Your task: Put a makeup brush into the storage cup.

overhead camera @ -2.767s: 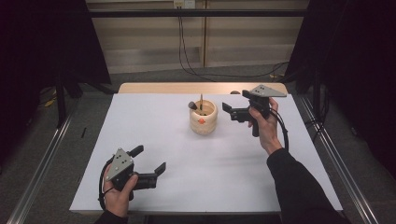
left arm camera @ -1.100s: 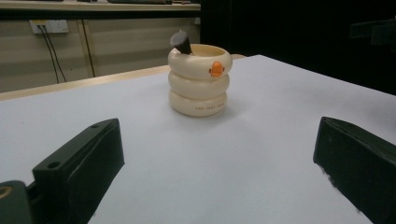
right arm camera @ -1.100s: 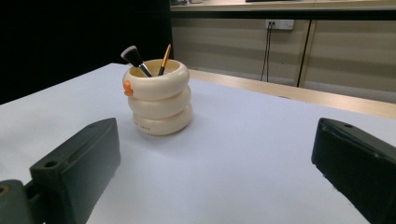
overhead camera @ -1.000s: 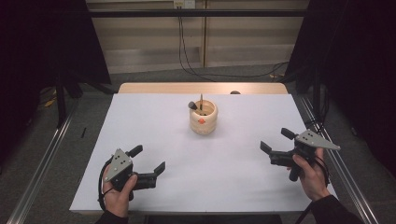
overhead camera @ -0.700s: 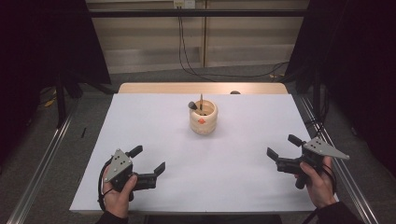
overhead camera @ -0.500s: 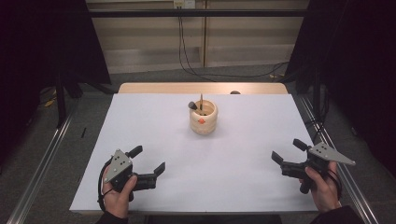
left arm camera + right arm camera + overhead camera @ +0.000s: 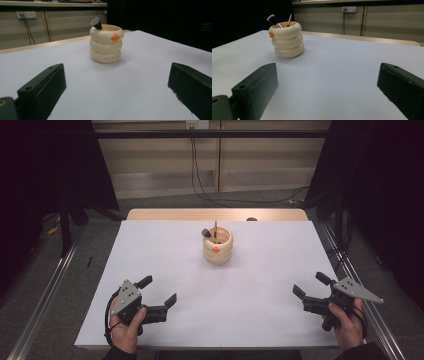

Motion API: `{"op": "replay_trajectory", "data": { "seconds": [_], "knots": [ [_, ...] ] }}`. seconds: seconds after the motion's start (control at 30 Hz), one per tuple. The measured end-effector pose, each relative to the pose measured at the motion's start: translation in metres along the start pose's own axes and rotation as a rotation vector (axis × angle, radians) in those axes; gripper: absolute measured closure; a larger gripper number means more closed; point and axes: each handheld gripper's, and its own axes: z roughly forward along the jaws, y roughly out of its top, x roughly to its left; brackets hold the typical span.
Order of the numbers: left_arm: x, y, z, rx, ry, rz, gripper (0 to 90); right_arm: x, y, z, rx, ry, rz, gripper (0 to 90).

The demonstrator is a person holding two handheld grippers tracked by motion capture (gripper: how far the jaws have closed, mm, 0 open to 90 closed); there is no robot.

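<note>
Holder (image 7: 217, 245) mid-table with brush (image 7: 272, 19), stick (image 7: 289, 20) | left hand-held gripper (image 7: 160, 291) wide | right hand-held gripper (image 7: 310, 285) wide, both well apart from it

White table top (image 7: 260, 285), wooden edge strip (image 7: 170, 214) behind, wall socket (image 7: 196, 124), hanging cables (image 7: 196, 165)

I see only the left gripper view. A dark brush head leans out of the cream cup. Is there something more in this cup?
Observer: Yes. The right gripper view shows a thin orange stick standing beside the brush in the cup.
Operator: Where is the right gripper?
Observer: The right gripper is at the table's near right corner, jaws open, holding nothing.
Operator: Is anything behind the cup?
Observer: A small dark thing lies at the table's far edge; too small to identify.
</note>
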Motion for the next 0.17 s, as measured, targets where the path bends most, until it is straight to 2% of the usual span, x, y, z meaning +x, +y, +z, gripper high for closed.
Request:
{"op": "replay_trajectory", "data": {
  "seconds": [0.07, 0.17],
  "knots": [
    [0.0004, -0.0001, 0.0002, -0.001, -0.008, -0.003, 1.5, -0.0010, -0.0001, 0.0001, 0.005, 0.007, -0.001, 2.1],
    [0.0004, 0.0000, -0.0005, -0.003, 0.006, -0.008, 1.5, -0.0014, 0.0004, 0.0002, -0.003, 0.010, 0.012, 2.1]
  ]
}}
